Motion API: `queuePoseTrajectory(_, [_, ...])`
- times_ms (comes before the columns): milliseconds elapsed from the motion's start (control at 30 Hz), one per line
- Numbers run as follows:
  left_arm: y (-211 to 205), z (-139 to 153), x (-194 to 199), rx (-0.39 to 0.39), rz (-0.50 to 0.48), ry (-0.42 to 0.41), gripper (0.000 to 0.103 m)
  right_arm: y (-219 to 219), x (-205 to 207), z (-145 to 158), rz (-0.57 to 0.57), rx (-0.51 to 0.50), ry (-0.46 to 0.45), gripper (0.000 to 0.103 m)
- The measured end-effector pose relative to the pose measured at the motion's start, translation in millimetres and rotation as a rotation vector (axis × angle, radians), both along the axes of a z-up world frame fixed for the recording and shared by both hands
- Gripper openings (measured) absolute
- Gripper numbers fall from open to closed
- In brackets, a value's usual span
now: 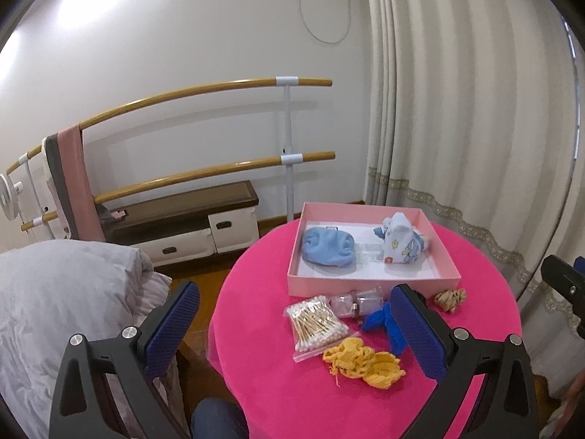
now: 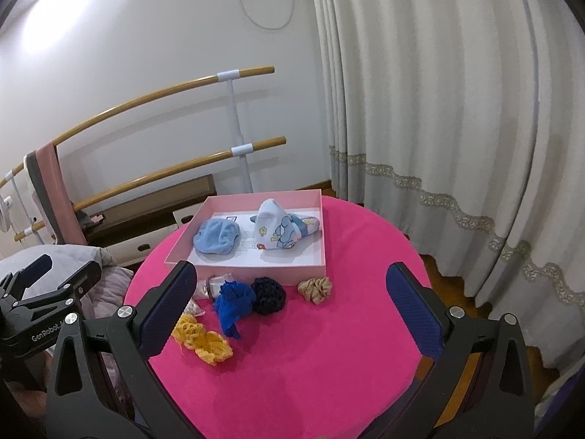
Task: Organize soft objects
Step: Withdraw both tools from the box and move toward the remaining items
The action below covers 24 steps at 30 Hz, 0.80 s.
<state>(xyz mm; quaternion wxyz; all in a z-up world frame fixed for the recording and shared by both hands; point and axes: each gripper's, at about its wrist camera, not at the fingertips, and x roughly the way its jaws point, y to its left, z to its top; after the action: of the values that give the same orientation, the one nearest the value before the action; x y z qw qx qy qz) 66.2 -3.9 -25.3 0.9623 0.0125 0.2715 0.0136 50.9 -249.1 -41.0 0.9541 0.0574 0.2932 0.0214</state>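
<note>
Both sets of jaws stand wide apart with nothing between them. The left gripper (image 1: 296, 325) hangs above the near-left part of the round pink table (image 2: 329, 366); the right gripper (image 2: 292, 314) hangs over the near middle, both clear of the cloth.

Just ahead of the fingers lies the loose pile: yellow crochet piece (image 2: 203, 340) nearest, blue knit piece (image 2: 234, 301) behind it, dark knit scrunchie (image 2: 270, 294) touching the blue one, beige scrunchie (image 2: 315, 289) a little to the right near the box wall. A bag of cotton swabs (image 1: 316, 323) and a small clear jar (image 1: 356, 301) sit beside them, not soft things.

Further out, the pink box (image 1: 369, 287) already holds a light blue plush pouch (image 1: 329, 247) and a printed baby sock (image 1: 400, 243).

Judged step: between picks, sorting partly done, four soft pieces left outside. Next move probably calls for one gripper to drop onto a piece, likely the yellow or blue, pinch the bulk of it, lift over the near wall. Knit may snag its neighbour.
</note>
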Motion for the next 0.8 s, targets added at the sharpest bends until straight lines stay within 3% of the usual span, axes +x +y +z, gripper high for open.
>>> queuePoseTrajectory(433, [-19, -39, 28, 0.019, -0.026, 0.116, 0.103, -6, 21, -35, 0.0, 0.001, 0.095, 0.103])
queuePoseTrajectory(800, [-30, -93, 62, 0.036, -0.037, 0.206, 0.103, -17, 49, -79, -0.014, 0.002, 0.202, 0.103])
